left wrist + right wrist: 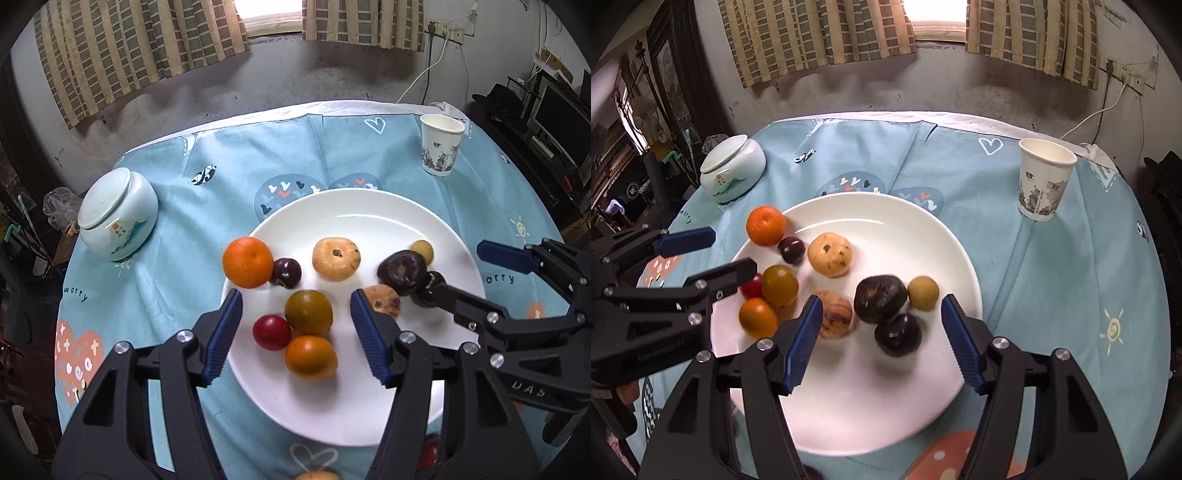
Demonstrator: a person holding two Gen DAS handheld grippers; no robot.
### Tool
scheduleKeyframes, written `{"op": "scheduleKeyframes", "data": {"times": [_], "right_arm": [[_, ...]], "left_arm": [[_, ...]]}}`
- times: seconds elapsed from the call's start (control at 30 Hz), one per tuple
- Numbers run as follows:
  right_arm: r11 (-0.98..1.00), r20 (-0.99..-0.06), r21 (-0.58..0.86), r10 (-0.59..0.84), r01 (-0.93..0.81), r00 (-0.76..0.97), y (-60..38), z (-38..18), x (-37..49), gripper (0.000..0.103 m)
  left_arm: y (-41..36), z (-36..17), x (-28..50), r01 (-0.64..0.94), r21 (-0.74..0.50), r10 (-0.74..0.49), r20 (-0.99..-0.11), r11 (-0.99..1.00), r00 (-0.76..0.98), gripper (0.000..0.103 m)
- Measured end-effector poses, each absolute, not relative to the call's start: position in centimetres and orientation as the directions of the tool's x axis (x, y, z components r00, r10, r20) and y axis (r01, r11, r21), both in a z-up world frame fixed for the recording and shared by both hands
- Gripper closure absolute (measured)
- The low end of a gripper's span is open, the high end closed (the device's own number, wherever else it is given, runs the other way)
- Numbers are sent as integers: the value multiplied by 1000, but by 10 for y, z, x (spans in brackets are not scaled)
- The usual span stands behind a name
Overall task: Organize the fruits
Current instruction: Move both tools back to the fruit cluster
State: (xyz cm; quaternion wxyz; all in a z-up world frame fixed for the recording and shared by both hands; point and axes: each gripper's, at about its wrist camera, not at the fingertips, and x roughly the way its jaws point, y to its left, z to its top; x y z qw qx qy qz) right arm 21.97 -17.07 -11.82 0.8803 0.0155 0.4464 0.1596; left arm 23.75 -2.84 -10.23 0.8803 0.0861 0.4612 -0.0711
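A white plate [369,218] [916,236] holds several fruits: a big orange [247,262] [765,225] on its left rim, a dark plum [285,272] [791,250], a tan round fruit [336,258] [830,254], a green-orange citrus [308,312] [779,285], a red fruit [272,331], an orange citrus [311,357] [758,317], a dark purple fruit [402,271] [881,299], a small yellow fruit [923,293]. My left gripper [295,314] is open above the citrus group. My right gripper [881,314] is open around the purple fruit and a dark plum [897,334].
A pale lidded ceramic jar [118,214] [733,168] stands at the left of the blue tablecloth. A paper cup [440,144] [1044,179] stands at the back right. More fruit [428,452] lies near the front edge, below the plate. A wall is behind the table.
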Motion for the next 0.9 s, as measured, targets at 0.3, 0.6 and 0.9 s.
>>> {"op": "scheduleKeyframes", "data": {"times": [0.3, 0.6, 0.9], "right_arm": [[946, -773, 168, 302, -278, 558, -171, -100, 139, 36], [948, -818, 240, 313, -208, 482, -190, -140, 20, 36], [946, -868, 200, 292, -255, 402, -165, -187, -38, 36]], "left_arm": [[-15, -79, 173, 182, 95, -32, -804, 979, 594, 22], [40, -120, 81, 119, 18, -39, -887, 993, 460, 16], [37, -167, -7, 177, -43, -95, -949, 983, 300, 16]]}}
